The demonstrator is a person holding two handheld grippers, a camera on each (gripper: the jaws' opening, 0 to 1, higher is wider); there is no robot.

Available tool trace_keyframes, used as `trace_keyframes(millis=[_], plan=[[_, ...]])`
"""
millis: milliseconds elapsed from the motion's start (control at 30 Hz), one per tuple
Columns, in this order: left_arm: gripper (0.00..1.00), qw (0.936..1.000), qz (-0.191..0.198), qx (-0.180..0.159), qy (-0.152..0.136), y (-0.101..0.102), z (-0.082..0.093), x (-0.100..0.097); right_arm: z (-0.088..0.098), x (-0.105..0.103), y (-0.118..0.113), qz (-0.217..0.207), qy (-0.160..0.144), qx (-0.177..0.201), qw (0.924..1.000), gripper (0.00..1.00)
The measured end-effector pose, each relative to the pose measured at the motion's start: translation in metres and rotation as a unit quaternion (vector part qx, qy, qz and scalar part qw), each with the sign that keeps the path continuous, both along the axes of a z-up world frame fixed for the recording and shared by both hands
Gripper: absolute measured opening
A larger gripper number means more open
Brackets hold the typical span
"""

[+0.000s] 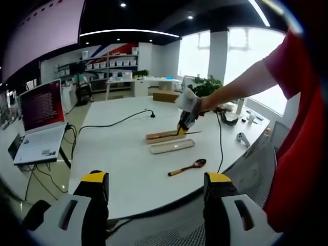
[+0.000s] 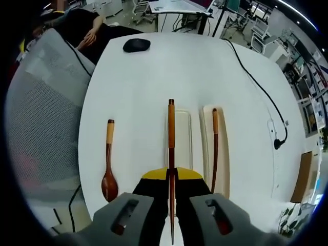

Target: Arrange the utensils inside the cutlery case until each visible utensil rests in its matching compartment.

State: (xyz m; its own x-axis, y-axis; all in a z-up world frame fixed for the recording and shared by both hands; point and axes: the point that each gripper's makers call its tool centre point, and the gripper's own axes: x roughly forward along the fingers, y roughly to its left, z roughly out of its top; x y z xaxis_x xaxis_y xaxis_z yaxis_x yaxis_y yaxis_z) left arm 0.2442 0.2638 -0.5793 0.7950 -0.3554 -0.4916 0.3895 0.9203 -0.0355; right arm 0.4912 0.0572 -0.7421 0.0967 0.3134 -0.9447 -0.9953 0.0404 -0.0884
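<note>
Fingers (image 2: 154, 192) of the right gripper (image 2: 171, 187) are clamped on a chopstick (image 2: 171, 138).
Left gripper (image 1: 156, 192) is held wide open, nothing gripped; a spoon (image 2: 108, 169) lies beside the case (image 2: 207, 148).

You have an open laptop (image 1: 41, 120) at the table's (image 1: 123, 154) edge, a black mouse (image 2: 137, 45), a potted plant (image 1: 207, 85).

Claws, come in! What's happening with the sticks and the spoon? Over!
Right claw shut on chopstick. Left claw open, hanging back. Other chopstick in case. Spoon on table.

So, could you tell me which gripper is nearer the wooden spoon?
Right. The right gripper hovers just past the wooden spoon by the case; the left gripper hangs off the table edge.
</note>
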Motion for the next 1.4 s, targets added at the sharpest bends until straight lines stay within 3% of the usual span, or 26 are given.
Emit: trace_keyframes(millis=[267,667,867,1033,1400], plan=[[0.77,1.0000,-0.001,0.001,0.005,0.000,-0.002,0.004,0.014,0.021,0.007,-0.002,-0.004,0.014,0.9999,0.00],[0.77,0.9996,0.003,-0.009,0.028,0.006,-0.010,0.012,0.007,0.044,0.014,-0.012,-0.004,0.019,0.9997,0.00],[0.77,0.9993,0.006,-0.011,0.037,0.008,-0.016,0.015,0.015,0.066,0.025,-0.008,0.001,0.018,0.9998,0.00],[0.77,0.9989,0.013,-0.013,0.042,0.011,-0.019,0.016,0.013,0.087,0.023,-0.005,-0.002,0.002,1.0000,0.00],[0.77,0.9980,0.029,-0.010,0.055,0.018,-0.023,0.017,-0.012,0.098,0.025,-0.013,0.013,0.003,0.9998,0.00]])
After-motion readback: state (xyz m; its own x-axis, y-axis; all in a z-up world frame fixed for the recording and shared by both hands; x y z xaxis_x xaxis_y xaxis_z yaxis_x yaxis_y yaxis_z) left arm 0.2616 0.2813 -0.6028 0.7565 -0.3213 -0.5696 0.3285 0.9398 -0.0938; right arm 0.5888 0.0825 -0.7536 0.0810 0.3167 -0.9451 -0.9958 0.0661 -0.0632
